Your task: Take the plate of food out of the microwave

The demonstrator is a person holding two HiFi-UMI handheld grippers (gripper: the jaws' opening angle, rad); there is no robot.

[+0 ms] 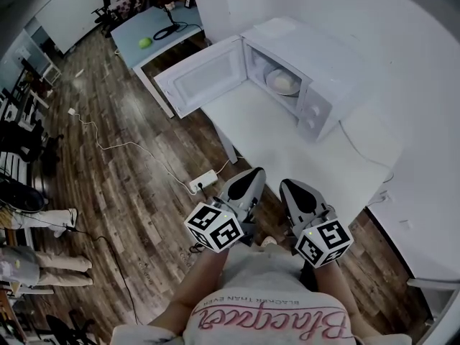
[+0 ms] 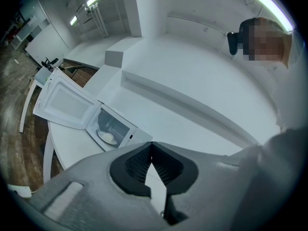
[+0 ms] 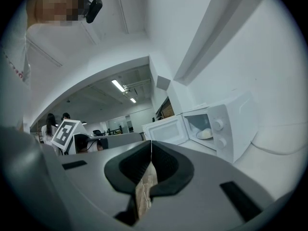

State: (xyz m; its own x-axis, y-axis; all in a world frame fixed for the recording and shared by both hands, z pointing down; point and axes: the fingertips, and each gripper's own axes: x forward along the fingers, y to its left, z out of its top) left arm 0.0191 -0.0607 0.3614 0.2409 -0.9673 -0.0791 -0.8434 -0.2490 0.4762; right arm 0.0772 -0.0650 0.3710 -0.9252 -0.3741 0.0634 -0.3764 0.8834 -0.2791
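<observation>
A white microwave [image 1: 316, 77] stands on a white table [image 1: 287, 146] with its door [image 1: 205, 74] swung wide open to the left. Inside it lies a plate with a pale lump of food [image 1: 282, 83], also visible in the left gripper view [image 2: 108, 137] and in the right gripper view [image 3: 205, 134]. My left gripper [image 1: 253, 175] and right gripper [image 1: 287, 185] hover side by side at the table's near edge, well short of the microwave. Both point toward it. Each has its jaws shut with nothing between them.
A power strip [image 1: 203, 181] and its cable lie on the wooden floor left of the table. A second desk [image 1: 154, 38] with a green object stands farther back. A person's legs [image 1: 43, 264] show at the far left. A white wall runs behind the microwave.
</observation>
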